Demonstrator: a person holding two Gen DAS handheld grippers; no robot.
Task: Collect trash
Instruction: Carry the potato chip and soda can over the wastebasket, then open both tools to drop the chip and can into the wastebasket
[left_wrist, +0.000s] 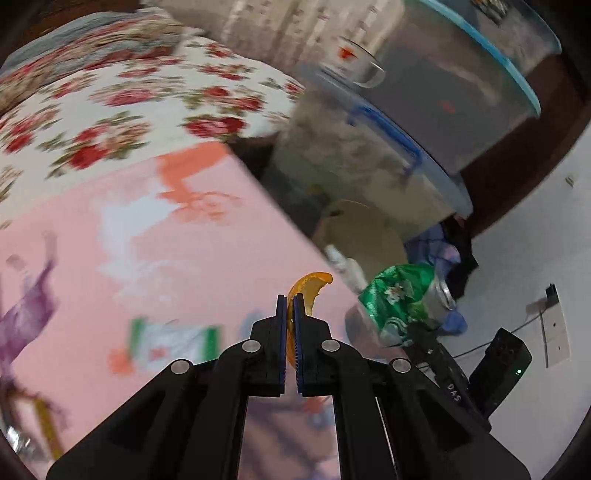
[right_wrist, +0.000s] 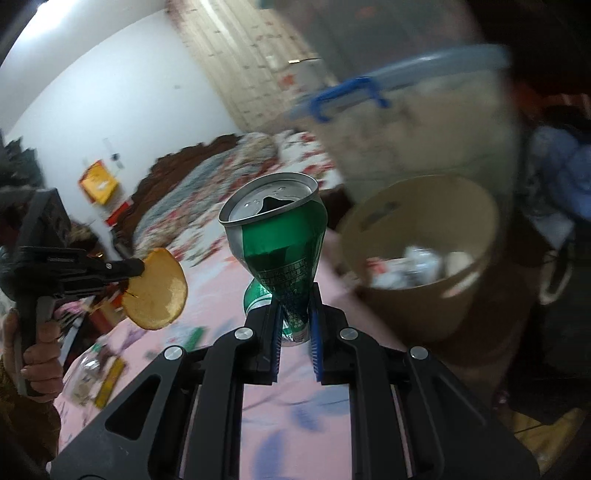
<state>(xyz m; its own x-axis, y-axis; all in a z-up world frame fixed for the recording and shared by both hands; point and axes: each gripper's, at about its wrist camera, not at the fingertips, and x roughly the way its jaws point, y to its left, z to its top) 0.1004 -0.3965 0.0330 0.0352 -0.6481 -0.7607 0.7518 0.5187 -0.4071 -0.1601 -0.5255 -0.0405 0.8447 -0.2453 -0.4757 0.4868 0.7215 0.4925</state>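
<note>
Both grippers are clamped on trash: the left gripper (left_wrist: 291, 306) pinches a curved orange peel (left_wrist: 308, 291), the right gripper (right_wrist: 295, 306) squeezes a crushed green can (right_wrist: 280, 236). Below lies a pink patterned sheet (left_wrist: 129, 258), with a floral quilt (left_wrist: 110, 107) beyond. A tan wastebasket (right_wrist: 424, 295) stands just right of the can.

A crushed can (right_wrist: 275, 236) of glossy green-printed metal, its top bare silver, is seen. The peel (right_wrist: 155, 290) looks matt and pitted, orange and glossy on its other face. The bin (right_wrist: 417, 295) is perhaps brown cardboard, matt. The boxes (left_wrist: 369, 162) appear translucent plastic.
</note>
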